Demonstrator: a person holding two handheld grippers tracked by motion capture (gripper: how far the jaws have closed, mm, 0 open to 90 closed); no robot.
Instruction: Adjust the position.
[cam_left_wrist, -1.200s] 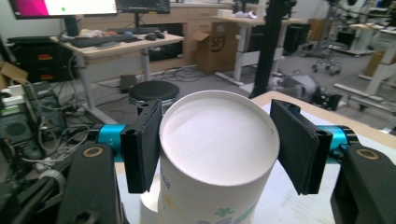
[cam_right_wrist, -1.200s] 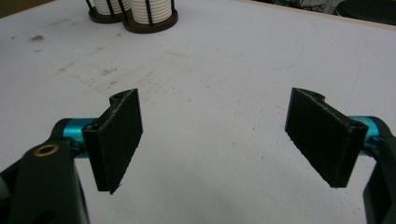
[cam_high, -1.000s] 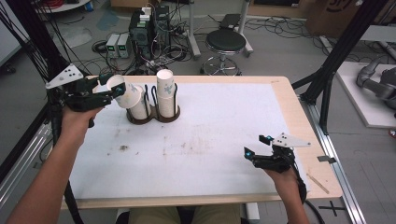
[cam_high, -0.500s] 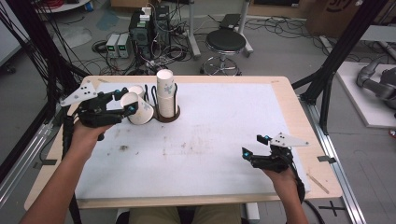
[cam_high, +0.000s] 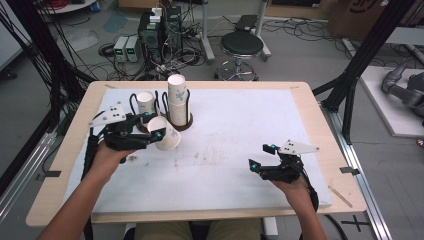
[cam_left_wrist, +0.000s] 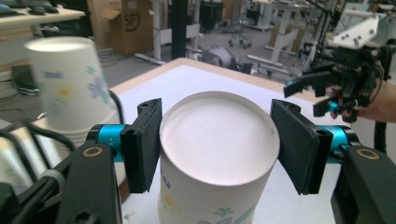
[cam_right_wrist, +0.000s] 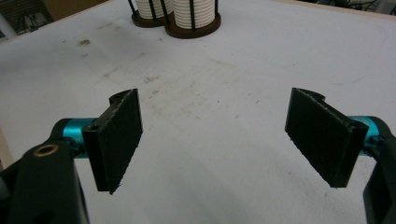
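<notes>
My left gripper (cam_high: 156, 132) is shut on a white paper cup (cam_high: 169, 139) with a flower print and holds it tilted just above the table, in front of the cup holders. In the left gripper view both pads flank the cup (cam_left_wrist: 217, 158), whose flat end faces the camera. A tall stack of cups (cam_high: 176, 96) and a shorter stack (cam_high: 145, 102) stand in wire holders behind it. Over the table's near right part my right gripper (cam_high: 261, 156) is open; nothing lies between its jaws (cam_right_wrist: 219, 135).
A white mat (cam_high: 235, 125) covers the wooden table (cam_high: 305, 95); stains mark its middle. The tall stack (cam_left_wrist: 65, 88) rises close on the left in the left gripper view. A stool (cam_high: 241, 45) and cables lie on the floor beyond the far edge.
My left gripper has carried the cup away from the holders, toward the near side and lower, and the cup now lies tilted. The right gripper has hardly moved.
</notes>
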